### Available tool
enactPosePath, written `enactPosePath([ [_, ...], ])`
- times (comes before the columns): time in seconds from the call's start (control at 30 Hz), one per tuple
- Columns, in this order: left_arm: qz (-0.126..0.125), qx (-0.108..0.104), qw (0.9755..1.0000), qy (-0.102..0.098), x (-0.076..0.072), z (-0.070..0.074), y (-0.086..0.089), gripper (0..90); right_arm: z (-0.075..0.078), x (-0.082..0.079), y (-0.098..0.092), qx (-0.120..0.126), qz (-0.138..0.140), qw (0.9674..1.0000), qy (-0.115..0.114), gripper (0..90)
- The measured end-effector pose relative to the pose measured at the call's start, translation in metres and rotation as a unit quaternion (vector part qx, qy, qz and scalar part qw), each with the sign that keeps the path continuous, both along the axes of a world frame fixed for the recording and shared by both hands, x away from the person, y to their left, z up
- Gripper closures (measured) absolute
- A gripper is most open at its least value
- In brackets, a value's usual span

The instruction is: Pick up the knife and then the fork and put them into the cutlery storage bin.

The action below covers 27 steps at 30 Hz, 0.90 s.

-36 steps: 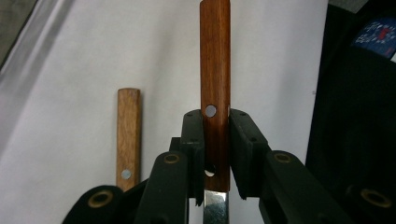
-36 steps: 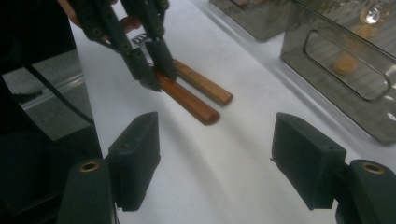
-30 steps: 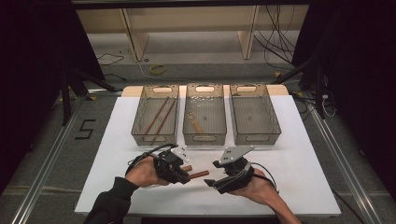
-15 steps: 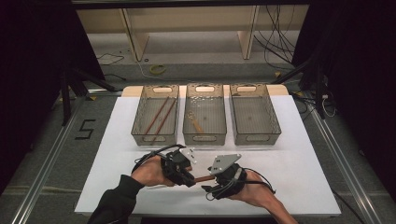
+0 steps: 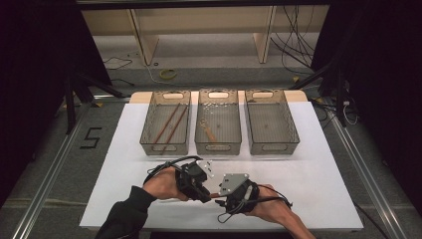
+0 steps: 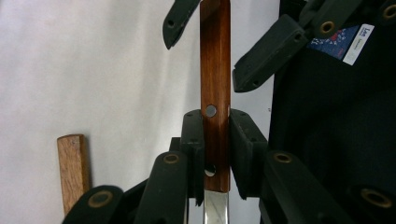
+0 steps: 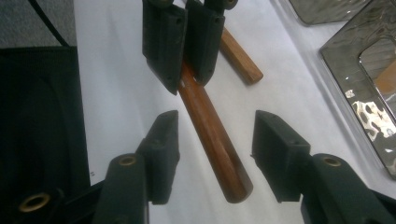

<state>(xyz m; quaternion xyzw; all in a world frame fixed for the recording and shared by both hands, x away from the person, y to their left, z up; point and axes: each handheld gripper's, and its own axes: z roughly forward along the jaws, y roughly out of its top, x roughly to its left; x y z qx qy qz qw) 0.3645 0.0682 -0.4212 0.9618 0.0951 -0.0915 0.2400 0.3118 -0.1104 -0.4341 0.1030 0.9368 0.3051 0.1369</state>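
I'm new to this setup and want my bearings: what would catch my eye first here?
Near the front edge of the white table, the left gripper is clamped on a wooden-handled knife, while the right gripper has its jaws closing around the handle's free end, not yet touching. Behind stand three mesh baskets, the left one holding chopsticks.

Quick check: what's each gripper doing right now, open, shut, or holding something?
Left gripper: shut on the wooden-handled knife.
Right gripper: open, jaws just closing around the knife's handle end, pads not yet touching.
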Motion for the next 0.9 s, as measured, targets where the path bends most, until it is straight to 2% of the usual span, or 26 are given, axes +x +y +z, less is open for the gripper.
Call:
enactPosePath([
  [0.13,-0.007,0.004,1.0000,0.003,-0.0006,-0.0010,-0.0026,76.4,-0.0009,-0.0019,0.0012,-0.008,0.002,1.0000,-0.001,57.7],
  [0.17,-0.009,0.006,0.9999,0.003,-0.0007,-0.0013,-0.0033,76.4,-0.0020,-0.0018,0.0015,-0.012,0.007,0.9999,-0.008,58.5],
  [0.43,-0.013,0.005,0.9998,0.013,-0.0013,-0.0002,-0.0057,76.3,-0.0064,-0.0062,0.0056,-0.035,0.019,0.9990,-0.020,65.1],
  [0.7,-0.014,0.011,0.9996,0.022,-0.0001,-0.0013,-0.0065,76.3,-0.0074,-0.0077,0.0057,-0.043,0.029,0.9982,-0.031,71.4],
  [0.9,-0.017,0.010,0.9995,0.026,-0.0003,-0.0016,-0.0070,76.0,-0.0078,-0.0104,0.0058,-0.051,0.051,0.9964,-0.044,74.7],
])
